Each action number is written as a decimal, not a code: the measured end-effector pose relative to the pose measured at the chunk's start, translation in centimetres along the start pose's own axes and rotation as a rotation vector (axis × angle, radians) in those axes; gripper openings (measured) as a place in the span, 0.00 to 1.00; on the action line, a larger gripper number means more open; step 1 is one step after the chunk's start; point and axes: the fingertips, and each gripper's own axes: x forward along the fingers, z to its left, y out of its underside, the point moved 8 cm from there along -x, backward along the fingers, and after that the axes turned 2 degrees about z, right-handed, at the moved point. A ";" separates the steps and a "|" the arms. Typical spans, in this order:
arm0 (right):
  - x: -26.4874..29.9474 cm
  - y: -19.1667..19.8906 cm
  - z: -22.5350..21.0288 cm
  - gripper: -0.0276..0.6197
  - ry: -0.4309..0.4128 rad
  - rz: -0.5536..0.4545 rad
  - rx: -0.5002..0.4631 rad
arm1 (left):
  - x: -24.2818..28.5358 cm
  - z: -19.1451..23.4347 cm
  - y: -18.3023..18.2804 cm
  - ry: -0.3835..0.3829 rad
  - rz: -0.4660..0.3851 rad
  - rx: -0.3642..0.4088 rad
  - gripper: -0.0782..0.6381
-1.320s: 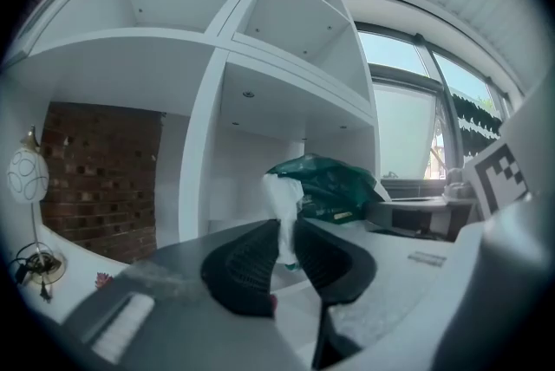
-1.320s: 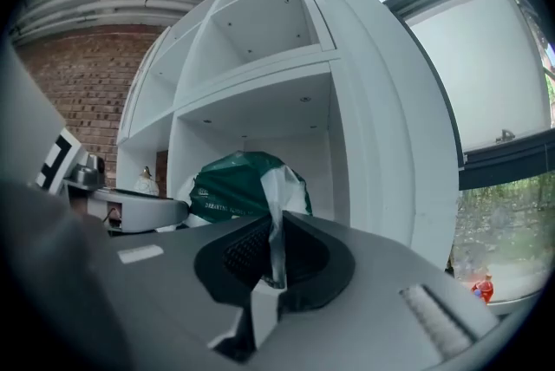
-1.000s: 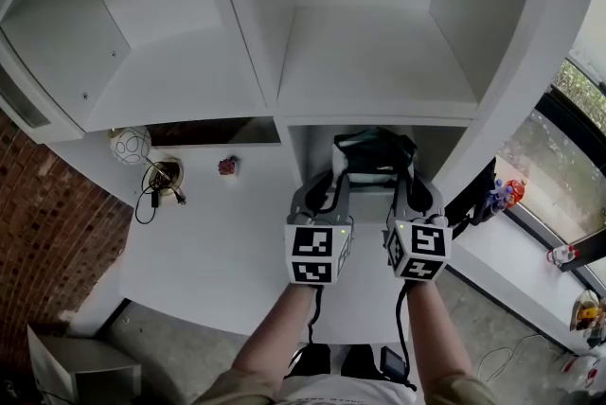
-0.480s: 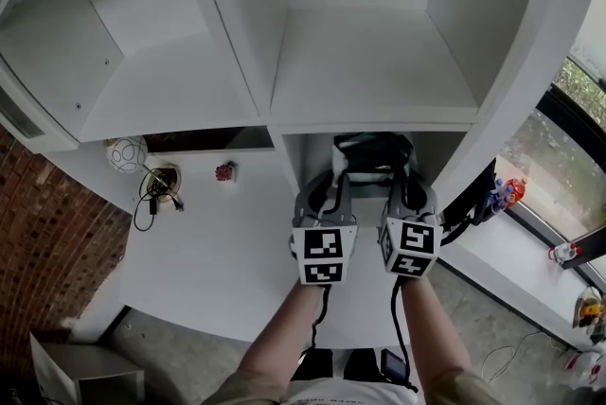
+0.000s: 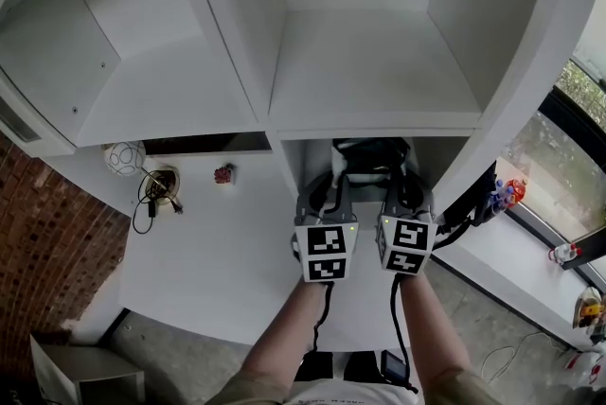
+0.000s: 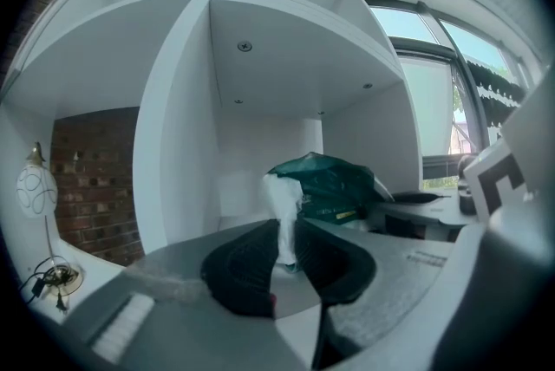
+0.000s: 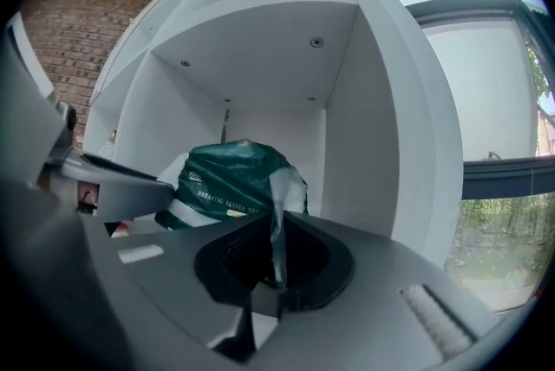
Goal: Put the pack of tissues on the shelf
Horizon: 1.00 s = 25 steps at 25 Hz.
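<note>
The pack of tissues, in a dark green wrapper with white ends, hangs at the mouth of the shelf's lower compartment. Both grippers hold it side by side. In the left gripper view the left gripper is shut on a white fold of the pack's wrapper, and the green bulk lies beyond the jaws. The right gripper is shut on a thin green flap of the pack. From the head view the left gripper and right gripper flank the pack.
The white shelf unit has a wide upper compartment above the pack. On the white desk to the left lie a round patterned ball, a coiled cable and a small red thing. A window sill with toys is at right.
Both grippers and the pack have sunk a little and eased toward the lower compartment. The two marker cubes stand closer together. Neither grip has changed.
</note>
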 end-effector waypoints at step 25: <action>0.5 0.4 0.5 0.23 -0.042 -0.015 0.044 | 0.7 0.2 0.4 0.090 0.009 -0.031 0.40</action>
